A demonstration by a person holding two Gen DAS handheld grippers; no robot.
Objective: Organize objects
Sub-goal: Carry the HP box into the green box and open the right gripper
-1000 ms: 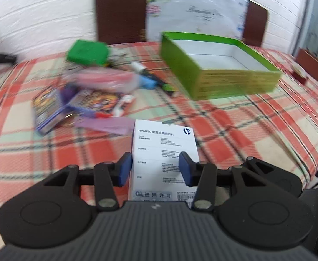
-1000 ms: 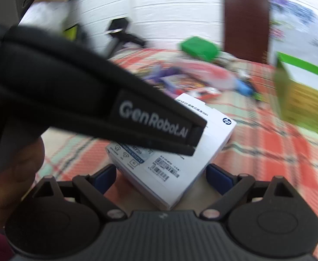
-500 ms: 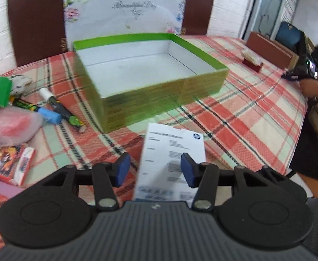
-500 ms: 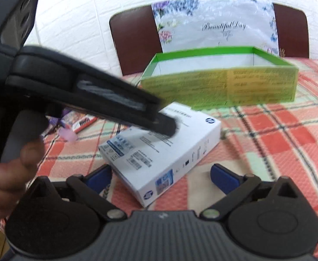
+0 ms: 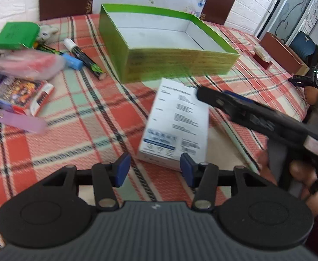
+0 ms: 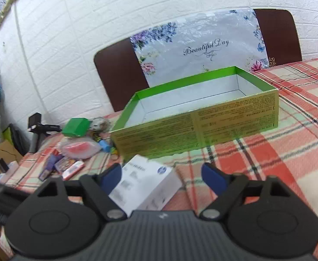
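Note:
A white HP box point(image 5: 176, 126) lies askew on the plaid tablecloth point(image 5: 72, 130), just short of the open green box point(image 5: 137, 65). My left gripper point(image 5: 155, 169) hovers at its near edge, open, with the pads not pressing it. My right gripper point(image 6: 162, 177) reaches in from the right and its jaws are closing around the white box point(image 6: 146, 184). The left pad is against the carton and the right pad stands clear. One of its fingers point(image 5: 224, 106) crosses the carton's far right corner. The green box point(image 6: 191, 130) is empty inside.
Clutter lies at the left: a green pad point(image 5: 15, 35), markers point(image 5: 83, 58), a pink pouch point(image 5: 28, 65), a card pack point(image 5: 17, 91) and a purple tag point(image 5: 22, 121). Brown chairs point(image 6: 120, 76) stand behind the table. A person's hand with a device point(image 5: 311, 78) is at the right edge.
The white box has come out from between my left pads and now lies farther ahead, turned askew. My right gripper has swung round to face the green box and its jaws have narrowed.

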